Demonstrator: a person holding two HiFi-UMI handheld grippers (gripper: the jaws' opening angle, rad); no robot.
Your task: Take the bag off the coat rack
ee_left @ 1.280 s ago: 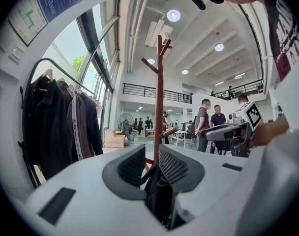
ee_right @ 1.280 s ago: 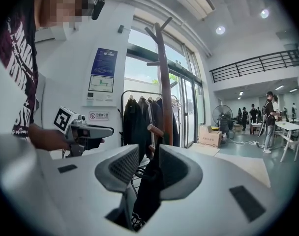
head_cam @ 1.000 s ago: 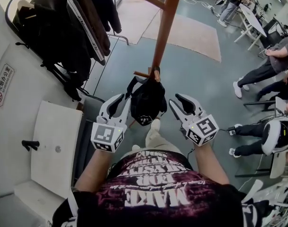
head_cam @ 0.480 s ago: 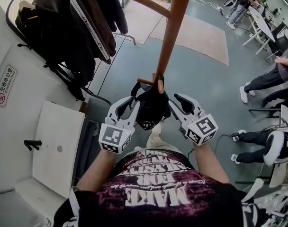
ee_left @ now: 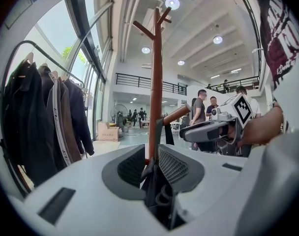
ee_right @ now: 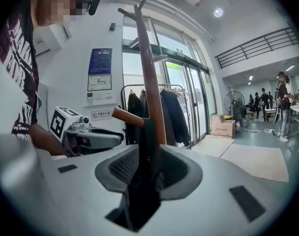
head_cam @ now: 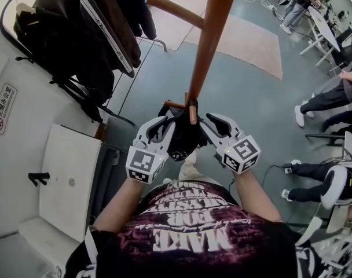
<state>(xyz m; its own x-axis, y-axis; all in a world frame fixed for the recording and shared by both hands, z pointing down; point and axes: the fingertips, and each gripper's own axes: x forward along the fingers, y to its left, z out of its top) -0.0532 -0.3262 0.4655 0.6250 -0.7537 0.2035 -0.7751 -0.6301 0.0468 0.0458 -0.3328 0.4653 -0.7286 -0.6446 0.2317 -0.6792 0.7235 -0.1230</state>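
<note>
Left tongs (head_cam: 163, 131) and right tongs (head_cam: 206, 124) each pinch the soft black bag (head_cam: 184, 139), hung on the smooth brown coat rack (head_cam: 206, 51) peg; open grey floor (head_cam: 245, 114) beyond.

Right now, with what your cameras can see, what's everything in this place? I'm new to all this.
Coat rack: one, reddish-brown wood, centre of the floor.
Bag: one, black, its strap over the rack's low peg, between the two grippers.
Jackets: several, dark, on a metal rail at upper left.
Floor mat: one, beige, beyond the rack.
Cardboard box: one, tan, on the floor near the glass wall.
Fan: one, dark, standing near the box.
Wall sign: one, white and red, on the left wall.
People: several, mostly dark clothes, right side.
Left gripper: one, white-grey, closed on a bag strap.
Right gripper: one, white-grey, closed on a bag strap.
</note>
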